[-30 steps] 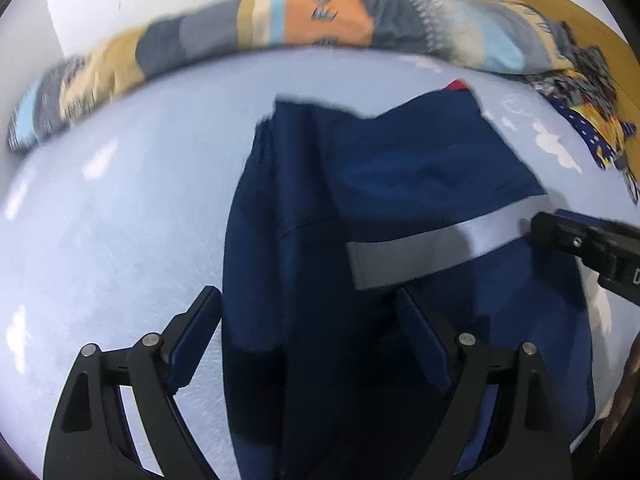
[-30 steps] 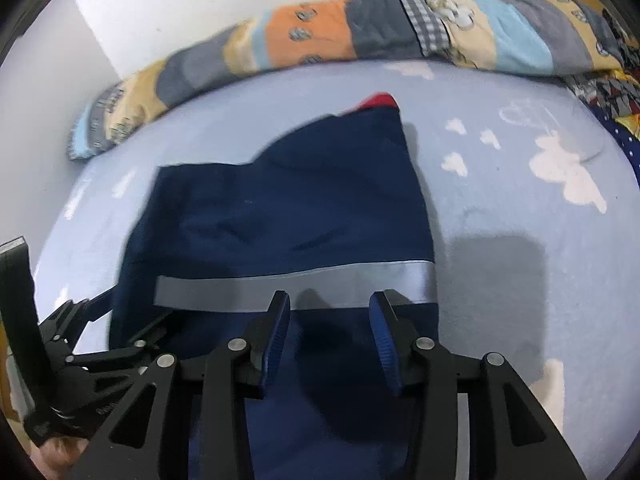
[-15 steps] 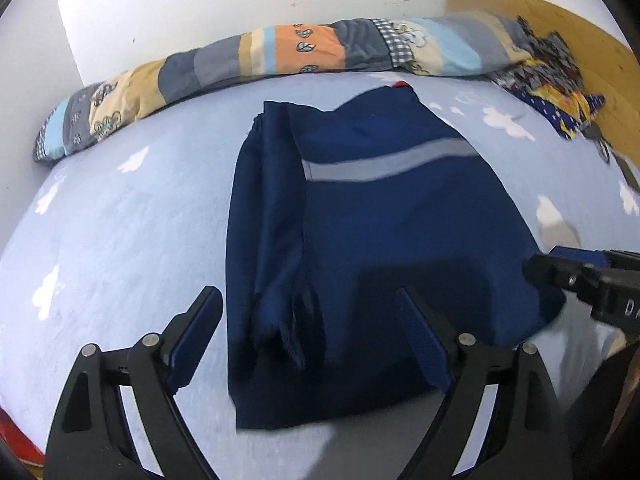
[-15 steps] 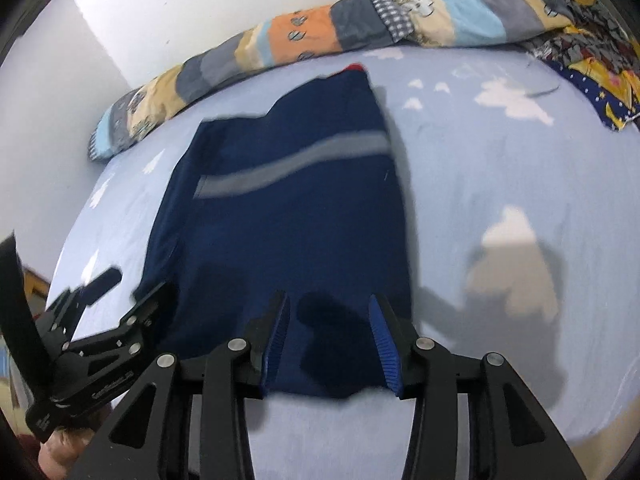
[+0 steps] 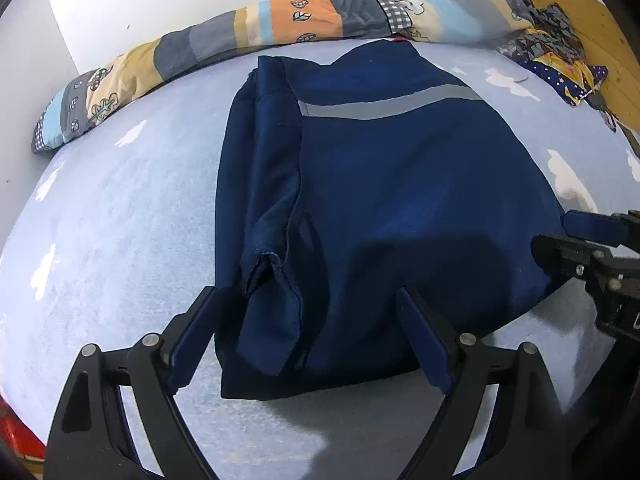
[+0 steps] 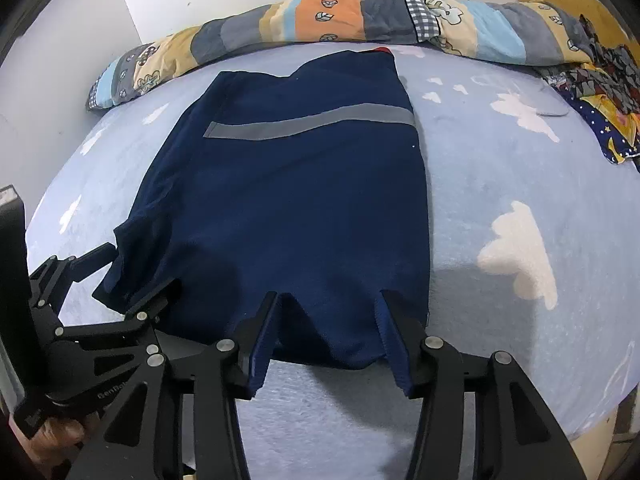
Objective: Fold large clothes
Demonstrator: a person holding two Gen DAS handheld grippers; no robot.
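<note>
A large navy garment [image 5: 400, 200] with a grey reflective stripe [image 5: 384, 106] across it is seen lying lengthwise in the middle of a pale blue bedsheet printed with white clouds [image 5: 120, 208], its far end close to a rolled patchwork quilt [image 5: 304, 20] set along the wall. The sides appear already turned inward, and a folded sleeve with its cuff [image 5: 272, 320] is laid along the left edge, ending near the hem closest to the cameras. The left gripper [image 5: 308, 340] is held over that near left corner with its jaws spread wide and nothing pinched; the sleeve end is framed between them. The right gripper [image 6: 326, 330] is positioned at the near hem toward the right corner, its jaws having just been opening, parted now with cloth visible between them but not pressed by the pads. A crumpled patterned cloth [image 6: 600, 92] is seen well apart on the right. The garment is judged soft, limp and moderately weighty, likely to sag and drag on the fuzzy sheet. It is best taken at the two near hem corners, with all layers, sleeve included, caught together so the fold is carried evenly.
</note>
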